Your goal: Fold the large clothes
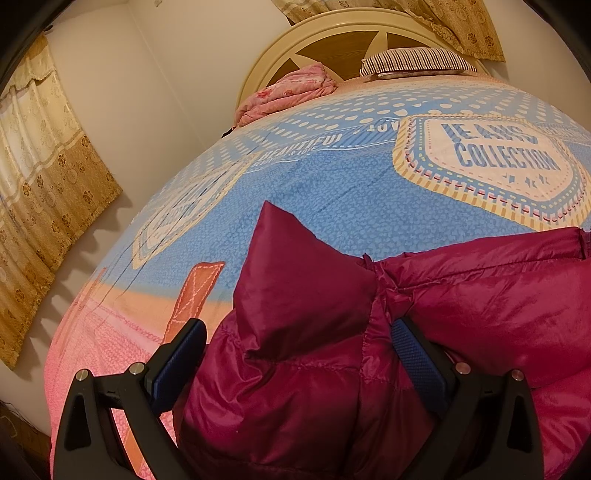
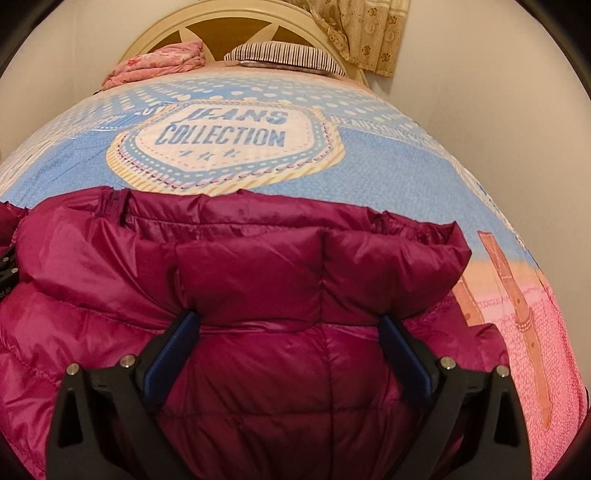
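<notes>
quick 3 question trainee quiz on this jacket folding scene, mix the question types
1. True or false: the left gripper has its jaws wide open around a bunch of the magenta puffer jacket.
2. What words are printed on the bedspread badge?
A. JEANS COLLECTION
B. SWEET DREAMS
C. DENIM CLUB
3. Fill in: by the headboard, a pink quilt lies beside a ____ pillow.

Key: 1 true; 2 A; 3 striped

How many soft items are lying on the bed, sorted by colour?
Maroon: 1, the puffer jacket
Pink: 1, the bundled blanket
Striped: 1, the pillow
Total: 3, all on the printed bedspread
</notes>
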Demonstrator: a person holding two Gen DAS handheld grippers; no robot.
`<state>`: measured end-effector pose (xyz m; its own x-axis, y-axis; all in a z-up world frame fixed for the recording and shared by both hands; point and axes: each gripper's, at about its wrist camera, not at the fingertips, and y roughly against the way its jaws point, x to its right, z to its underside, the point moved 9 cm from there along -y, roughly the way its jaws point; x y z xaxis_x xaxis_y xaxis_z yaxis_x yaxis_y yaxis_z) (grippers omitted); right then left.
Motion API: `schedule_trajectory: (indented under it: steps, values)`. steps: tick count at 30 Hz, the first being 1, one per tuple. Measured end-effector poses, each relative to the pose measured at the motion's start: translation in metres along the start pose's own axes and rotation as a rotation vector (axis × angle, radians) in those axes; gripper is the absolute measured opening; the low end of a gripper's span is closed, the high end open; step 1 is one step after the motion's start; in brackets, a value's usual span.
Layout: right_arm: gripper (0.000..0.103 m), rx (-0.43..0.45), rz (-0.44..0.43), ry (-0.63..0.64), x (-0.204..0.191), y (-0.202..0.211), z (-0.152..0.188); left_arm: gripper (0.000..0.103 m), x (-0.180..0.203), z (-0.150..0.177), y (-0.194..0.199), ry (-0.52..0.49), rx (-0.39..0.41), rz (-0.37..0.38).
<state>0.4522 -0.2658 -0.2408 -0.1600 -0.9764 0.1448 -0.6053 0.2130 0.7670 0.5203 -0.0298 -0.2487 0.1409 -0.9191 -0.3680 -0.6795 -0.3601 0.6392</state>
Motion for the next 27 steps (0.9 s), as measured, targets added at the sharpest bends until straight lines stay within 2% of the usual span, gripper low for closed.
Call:
schedule_trajectory:
  steps: [5, 8, 11, 14, 17, 21, 24, 27]
  values:
    - [0.099, 0.000, 0.001, 0.002, 0.000, 0.000, 0.000, 0.101, -0.001, -0.002, 0.004, -0.018, -0.008, -0.005]
    - [0.097, -0.009, -0.016, -0.004, 0.003, 0.005, -0.002, 0.101, -0.017, -0.003, 0.029, 0.031, -0.022, 0.064]
    - [0.096, 0.038, -0.033, -0.023, 0.002, 0.037, -0.005, 0.101, -0.033, -0.004, 0.074, 0.061, 0.074, 0.141]
    - [0.096, 0.116, -0.086, -0.014, -0.018, 0.076, -0.007, 0.101, -0.038, 0.010, 0.099, 0.027, 0.147, 0.134]
    - [0.096, 0.114, -0.137, 0.032, -0.047, 0.088, 0.004, 0.101, -0.038, 0.029, 0.094, 0.008, 0.145, 0.097]
    - [0.096, 0.069, -0.126, 0.086, -0.071, 0.068, 0.029, 0.101, -0.033, 0.054, 0.066, 0.021, 0.054, 0.103]
    - [0.098, 0.073, -0.091, 0.132, -0.075, 0.059, 0.036, 0.101, -0.030, 0.059, 0.059, 0.042, 0.037, 0.137]
    - [0.100, 0.060, -0.075, 0.144, -0.075, 0.051, 0.039, 0.101, -0.030, 0.060, 0.059, 0.040, 0.034, 0.138]
